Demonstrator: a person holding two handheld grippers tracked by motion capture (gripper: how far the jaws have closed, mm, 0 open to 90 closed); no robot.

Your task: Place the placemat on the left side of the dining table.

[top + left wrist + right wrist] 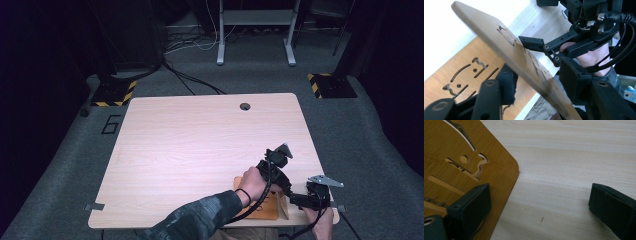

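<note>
Two thin wooden boards with cut-out slots are at the table's front right. One board (260, 206) (446, 75) (496, 162) lies flat. The other board (284, 204) (486, 30) stands tilted on edge, passing between the jaws of my left gripper (280, 181) (539, 75). The left pad (507, 83) touches its underside, and a gap shows to the other pad, so this gripper is open. My right gripper (302, 200) (539, 205) is open wide and low over the table, one finger (471, 207) over the flat board's corner. One of its fingers (531, 43) sits just behind the tilted board.
The pale wooden table (200, 145) has a cable hole (244, 106) near its far edge. Both boards lie close to the front edge (200, 224). A person's left arm (200, 217) crosses over to the right. Dark floor, cables and a desk frame (255, 30) lie beyond.
</note>
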